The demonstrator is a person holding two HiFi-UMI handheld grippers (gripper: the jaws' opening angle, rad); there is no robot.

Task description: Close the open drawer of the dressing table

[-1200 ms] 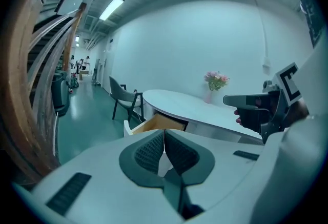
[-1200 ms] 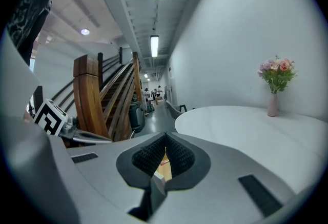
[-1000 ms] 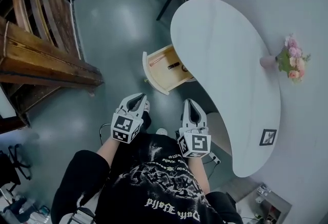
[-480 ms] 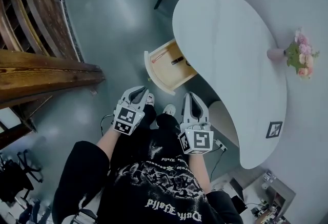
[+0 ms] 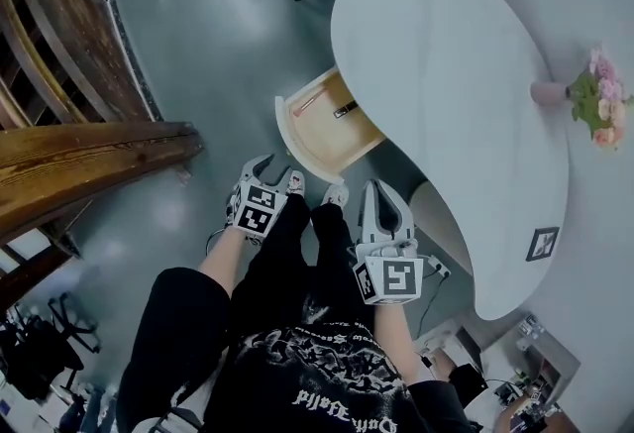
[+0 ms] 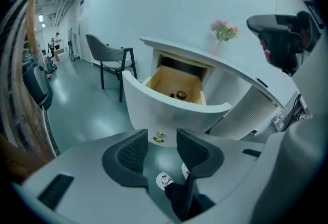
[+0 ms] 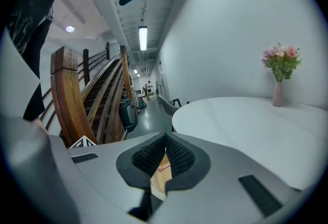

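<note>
The white dressing table (image 5: 446, 84) has one drawer (image 5: 327, 134) pulled out toward me, with a wooden inside and a curved white front. A small brass knob (image 6: 159, 138) sits low on that front. My left gripper (image 5: 269, 169) hangs just short of the drawer front with its jaws opening. In the left gripper view (image 6: 161, 134) the knob shows between the pads, beyond them and untouched. My right gripper (image 5: 380, 187) is shut and empty beside the table's edge; its pads (image 7: 177, 154) meet at the tips.
In the drawer lie a small dark item (image 5: 345, 109) and a pink stick (image 5: 305, 106). A vase of flowers (image 5: 594, 109) stands on the tabletop. A wooden staircase (image 5: 79, 154) rises at left, a chair (image 6: 110, 59) stands beyond, and my shoes (image 5: 335, 195) are below the drawer.
My left gripper has dropped down toward the drawer front and its jaws have gone from shut to spread. The right gripper has shifted a little, still shut.
</note>
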